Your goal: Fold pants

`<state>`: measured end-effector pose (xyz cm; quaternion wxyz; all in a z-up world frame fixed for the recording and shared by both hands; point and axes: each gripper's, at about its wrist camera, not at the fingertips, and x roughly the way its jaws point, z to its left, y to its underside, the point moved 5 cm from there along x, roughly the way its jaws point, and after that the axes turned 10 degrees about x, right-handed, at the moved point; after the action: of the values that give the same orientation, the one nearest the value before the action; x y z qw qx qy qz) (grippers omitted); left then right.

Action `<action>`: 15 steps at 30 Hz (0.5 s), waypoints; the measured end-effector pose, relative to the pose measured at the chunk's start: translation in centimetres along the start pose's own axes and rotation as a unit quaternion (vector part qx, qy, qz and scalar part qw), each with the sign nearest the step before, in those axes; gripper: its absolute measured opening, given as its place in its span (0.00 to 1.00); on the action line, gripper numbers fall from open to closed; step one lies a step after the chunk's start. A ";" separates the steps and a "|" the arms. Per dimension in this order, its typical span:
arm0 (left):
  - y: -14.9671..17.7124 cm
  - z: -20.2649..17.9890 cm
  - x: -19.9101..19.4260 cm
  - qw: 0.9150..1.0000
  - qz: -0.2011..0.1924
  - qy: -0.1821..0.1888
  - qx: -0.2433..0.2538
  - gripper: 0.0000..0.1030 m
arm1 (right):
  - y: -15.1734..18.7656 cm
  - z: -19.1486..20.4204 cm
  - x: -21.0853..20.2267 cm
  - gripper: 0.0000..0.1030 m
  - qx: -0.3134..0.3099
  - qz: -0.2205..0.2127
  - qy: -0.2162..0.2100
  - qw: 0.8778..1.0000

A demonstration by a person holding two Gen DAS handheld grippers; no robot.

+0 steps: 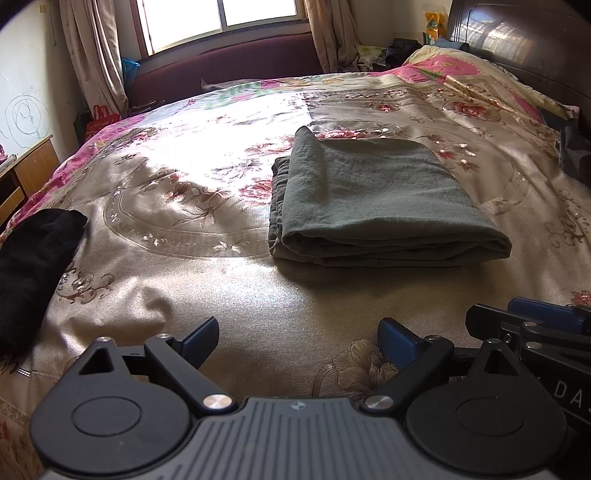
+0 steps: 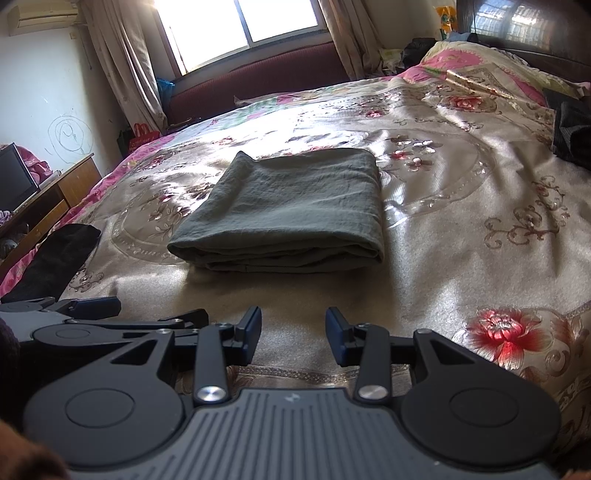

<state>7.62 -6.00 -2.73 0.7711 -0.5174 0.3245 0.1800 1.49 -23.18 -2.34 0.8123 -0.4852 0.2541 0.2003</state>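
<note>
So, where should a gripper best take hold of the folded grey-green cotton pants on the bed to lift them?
Grip the folded grey-green cotton pants at the thick rounded fold edge facing the grippers, coming in low from the near side. There the layers are stacked together, so one pinch probably catches all. The open right gripper already faces that edge; the left gripper is open too.

One folded pair of pants point(image 1: 373, 199), one black garment point(image 1: 33, 266), one bed point(image 1: 258, 295), one window point(image 2: 240, 26), two grippers, left gripper point(image 1: 299, 339) and right gripper point(image 2: 293, 332).

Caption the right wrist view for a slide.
Grey-green pants lie folded on the floral bedspread, beyond the open, empty right gripper.
</note>
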 end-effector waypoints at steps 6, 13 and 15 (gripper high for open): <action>0.1 0.1 0.0 1.000 -0.001 0.000 0.000 1.00 | 0.0 0.0 0.0 0.38 0.000 0.000 -0.001 1.000; 0.1 0.1 -0.1 1.000 -0.003 -0.002 0.000 1.00 | 0.1 0.0 -0.1 0.38 0.000 0.000 -0.002 1.000; 0.1 0.1 -0.2 1.000 -0.004 -0.004 -0.001 1.00 | 0.0 0.0 -0.1 0.38 0.000 -0.001 -0.002 1.000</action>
<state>7.47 -5.87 -2.63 0.7723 -0.5191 0.3193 0.1793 1.44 -23.13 -2.30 0.8128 -0.4852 0.2521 0.2009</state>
